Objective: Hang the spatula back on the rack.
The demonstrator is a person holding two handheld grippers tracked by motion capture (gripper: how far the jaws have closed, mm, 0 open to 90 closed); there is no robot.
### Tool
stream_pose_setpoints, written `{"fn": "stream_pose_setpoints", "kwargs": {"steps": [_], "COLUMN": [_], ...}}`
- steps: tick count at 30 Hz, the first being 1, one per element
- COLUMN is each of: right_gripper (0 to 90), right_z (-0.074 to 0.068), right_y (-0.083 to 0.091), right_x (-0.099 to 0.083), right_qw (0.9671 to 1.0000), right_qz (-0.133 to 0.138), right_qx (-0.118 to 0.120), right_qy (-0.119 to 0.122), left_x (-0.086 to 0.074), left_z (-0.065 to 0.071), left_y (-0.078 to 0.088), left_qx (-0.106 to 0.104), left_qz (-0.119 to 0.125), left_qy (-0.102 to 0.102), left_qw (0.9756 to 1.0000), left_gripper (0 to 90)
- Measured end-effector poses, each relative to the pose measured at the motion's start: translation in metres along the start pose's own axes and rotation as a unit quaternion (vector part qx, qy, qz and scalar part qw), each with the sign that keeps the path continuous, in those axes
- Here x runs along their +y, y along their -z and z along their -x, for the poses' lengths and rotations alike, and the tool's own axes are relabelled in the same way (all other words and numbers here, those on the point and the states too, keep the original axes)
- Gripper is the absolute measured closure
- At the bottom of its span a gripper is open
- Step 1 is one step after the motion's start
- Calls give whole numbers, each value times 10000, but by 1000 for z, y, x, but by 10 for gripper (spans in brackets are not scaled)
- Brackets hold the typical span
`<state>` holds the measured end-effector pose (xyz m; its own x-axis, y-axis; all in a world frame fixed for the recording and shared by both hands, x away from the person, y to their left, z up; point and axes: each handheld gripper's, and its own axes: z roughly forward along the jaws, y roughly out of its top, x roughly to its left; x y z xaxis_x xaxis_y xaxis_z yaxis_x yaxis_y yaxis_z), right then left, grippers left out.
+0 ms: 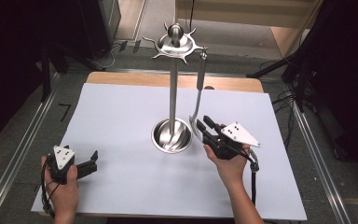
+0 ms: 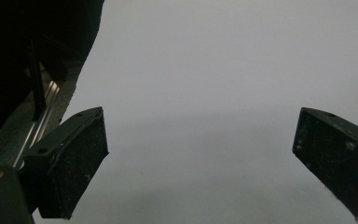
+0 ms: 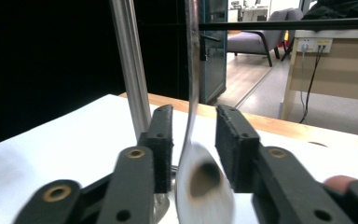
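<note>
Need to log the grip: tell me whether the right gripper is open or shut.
Open: the right gripper has its jaws apart either side of the hanging spoon, gaps showing.

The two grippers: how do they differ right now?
The left gripper sits low over the white sheet near the table's front left, jaws wide apart with nothing between them. The right gripper is beside the stand, its jaws either side of the hanging utensil. Both are black and hand-held.
</note>
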<state>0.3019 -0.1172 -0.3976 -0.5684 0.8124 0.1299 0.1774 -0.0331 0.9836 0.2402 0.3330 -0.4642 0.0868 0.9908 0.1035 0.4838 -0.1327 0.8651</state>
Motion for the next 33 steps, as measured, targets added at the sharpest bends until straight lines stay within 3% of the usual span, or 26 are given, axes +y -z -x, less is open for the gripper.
{"fn": "stream_pose_setpoints", "kwargs": {"steps": [4,7,14,23,33], "right_gripper": [568,426,270,246,242], "right_z": [4,9,29,58,83], "right_y": [4,8,23,49,74], "right_x": [0,-2,-15,-35,-54], "right_qw": [9998,9991,9957,9853,9774], "right_qz": [-121,-230,-500,-838,-977], "right_qx": [-159,-361,-762,-1452,-1840], "right_qy": [-25,-59,-179,-326,-364], "left_x": [0,0,0,0,0], "left_z": [0,0,0,0,0], "left_y": [1,0,0,0,1], "left_qx": [0,-3,-16,-8,11], "left_qz": [35,34,31,8,12], "left_qy": [4,9,15,1,-9], "left_qw": [10000,10000,10000,10000,10000], "left_gripper": [38,39,39,39,39]}}
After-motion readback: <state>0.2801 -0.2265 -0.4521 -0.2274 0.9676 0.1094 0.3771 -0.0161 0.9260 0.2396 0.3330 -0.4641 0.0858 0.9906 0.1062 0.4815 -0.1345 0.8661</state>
